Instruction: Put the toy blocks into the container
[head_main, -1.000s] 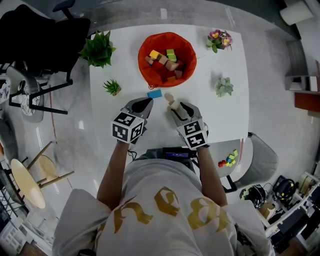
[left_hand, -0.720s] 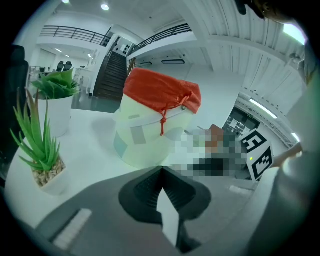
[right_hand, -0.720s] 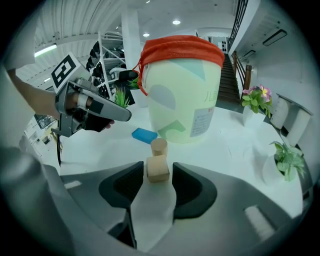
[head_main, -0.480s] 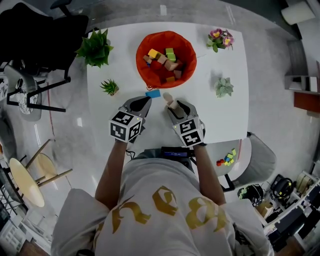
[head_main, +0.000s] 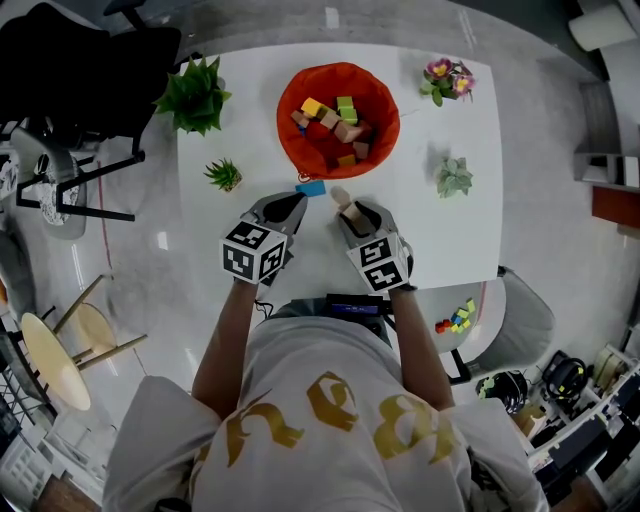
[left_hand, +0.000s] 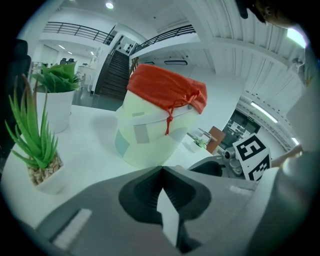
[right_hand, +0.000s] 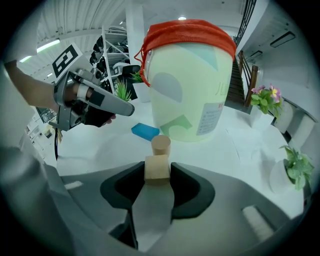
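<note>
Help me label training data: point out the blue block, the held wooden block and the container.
blue block (right_hand: 145, 131), right gripper view, top face.
wooden block (right_hand: 157, 167), right gripper view, squared front face.
container (head_main: 284, 118), head view, red rim's left side.

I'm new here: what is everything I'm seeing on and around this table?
table: one, white, centre
container: one, red-lined, table's far middle
blocks: several, mixed colours, inside the container
blue block: one, on the table before the container
wooden block: one, tan, between right gripper's jaws
wooden cylinder: one, tan, just beyond that block
potted plants: four, mostly green, two either side of container
chair: one, black, off table's far left
left gripper: one, grey, shut, empty
right gripper: one, grey, shut on wooden block
</note>
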